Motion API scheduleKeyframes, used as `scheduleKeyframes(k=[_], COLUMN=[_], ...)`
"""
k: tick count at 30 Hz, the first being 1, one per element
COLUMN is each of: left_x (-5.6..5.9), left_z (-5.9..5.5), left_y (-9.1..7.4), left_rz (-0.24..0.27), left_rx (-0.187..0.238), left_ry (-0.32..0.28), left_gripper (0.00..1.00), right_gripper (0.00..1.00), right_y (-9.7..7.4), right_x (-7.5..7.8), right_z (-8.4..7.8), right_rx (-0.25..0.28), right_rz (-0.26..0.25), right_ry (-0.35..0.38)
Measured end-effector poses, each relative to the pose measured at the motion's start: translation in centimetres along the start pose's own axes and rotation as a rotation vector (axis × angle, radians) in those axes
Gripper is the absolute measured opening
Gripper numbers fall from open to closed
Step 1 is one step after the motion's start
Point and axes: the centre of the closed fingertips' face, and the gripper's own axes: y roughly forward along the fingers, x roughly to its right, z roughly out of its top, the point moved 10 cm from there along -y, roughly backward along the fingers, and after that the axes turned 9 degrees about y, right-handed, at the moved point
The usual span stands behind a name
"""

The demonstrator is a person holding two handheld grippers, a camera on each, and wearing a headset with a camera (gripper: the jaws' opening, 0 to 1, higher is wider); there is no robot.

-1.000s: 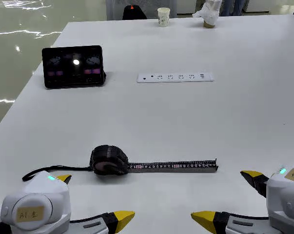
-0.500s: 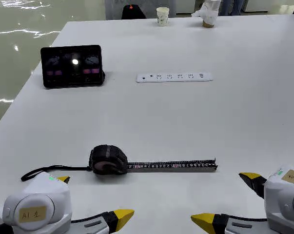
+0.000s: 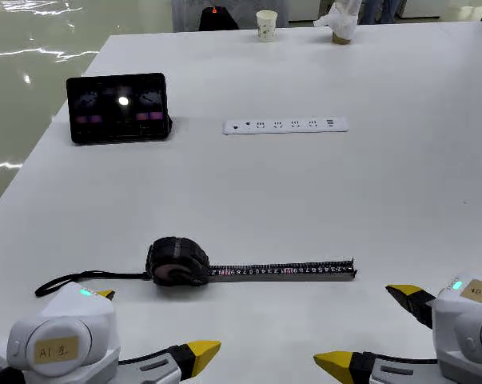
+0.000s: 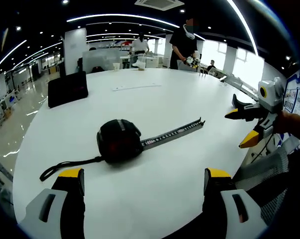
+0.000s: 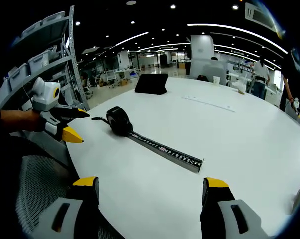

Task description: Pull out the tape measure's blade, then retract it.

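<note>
While blade (image 3: 284, 270) lies extended, retraction is pending.
Spread and empty, left gripper (image 3: 153, 322) and right gripper (image 3: 369, 326) sit apart from case (image 3: 177, 262); next: steady case, feed blade back.

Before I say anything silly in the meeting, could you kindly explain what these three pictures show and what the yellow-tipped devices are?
There is no robot: a person holds a two-jaw gripper in each hand. The head view comes from a headset camera looking down at the table; the left gripper and right gripper sit at its bottom, jaws open, holding nothing. Each round picture comes from a camera riding on one gripper, looking along its yellow-tipped jaws. On the table lies a black tape measure, its blade pulled out flat, a strap trailing the other way. Farther back are a tablet, a power strip and a paper cup.
</note>
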Motion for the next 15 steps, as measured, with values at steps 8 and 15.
scheduleKeyframes(k=[8,15], left_x=[0.1,-0.1], left_z=[0.1,0.3], left_y=[0.3,0.6], left_rz=[0.005,0.018], left_rx=[0.0,0.001], left_ry=[-0.001,0.001], left_gripper=[0.98,0.99], right_gripper=[0.84,0.83], right_y=[0.2,0.3], right_x=[0.5,1.3], right_z=[0.0,0.2], right_rx=[-0.005,-0.014], right_rz=[0.019,0.033], right_ry=[-0.04,-0.062])
